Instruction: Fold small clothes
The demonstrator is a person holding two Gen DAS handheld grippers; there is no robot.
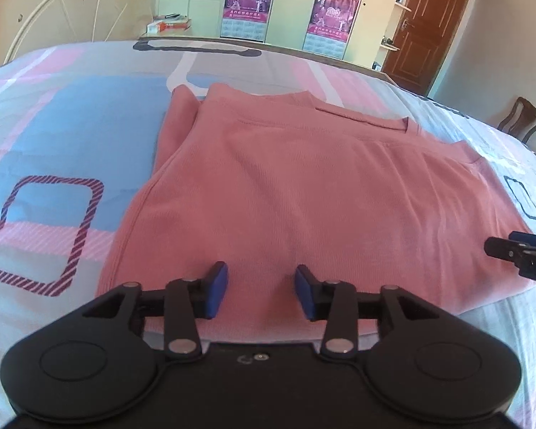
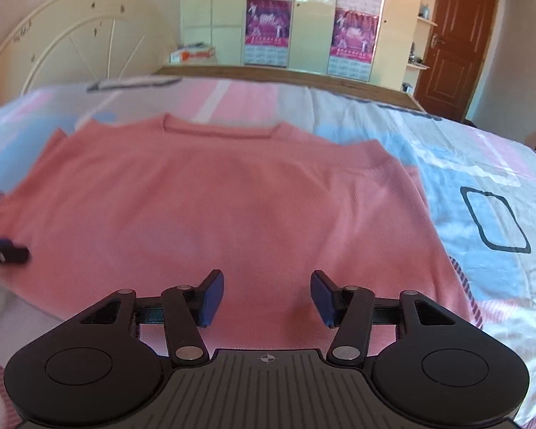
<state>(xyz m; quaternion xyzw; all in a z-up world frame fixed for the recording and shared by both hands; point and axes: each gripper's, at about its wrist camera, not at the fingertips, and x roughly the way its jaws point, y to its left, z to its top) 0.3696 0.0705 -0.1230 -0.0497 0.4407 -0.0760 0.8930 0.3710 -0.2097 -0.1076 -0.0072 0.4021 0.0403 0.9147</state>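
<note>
A pink top (image 1: 303, 193) lies flat on the bed with its sides folded in and its neckline at the far end. My left gripper (image 1: 261, 291) hovers over its near hem, open, with only cloth showing below the gap between the blue pads. In the right wrist view the same pink top (image 2: 232, 200) fills the middle. My right gripper (image 2: 267, 295) stands open over the near hem, nothing pinched between its pads. Each gripper's tip shows at the edge of the other's view: the right gripper (image 1: 518, 254) at the top's right edge, the left gripper (image 2: 3, 250) at its left.
The bedsheet (image 1: 53, 136) is patterned in pink, blue and white. A cream headboard (image 1: 71, 10) stands at the far left, a wardrobe with posters (image 1: 250, 0) behind, a brown door (image 1: 432, 25) at the right. A wooden chair (image 1: 521, 118) is beside the bed.
</note>
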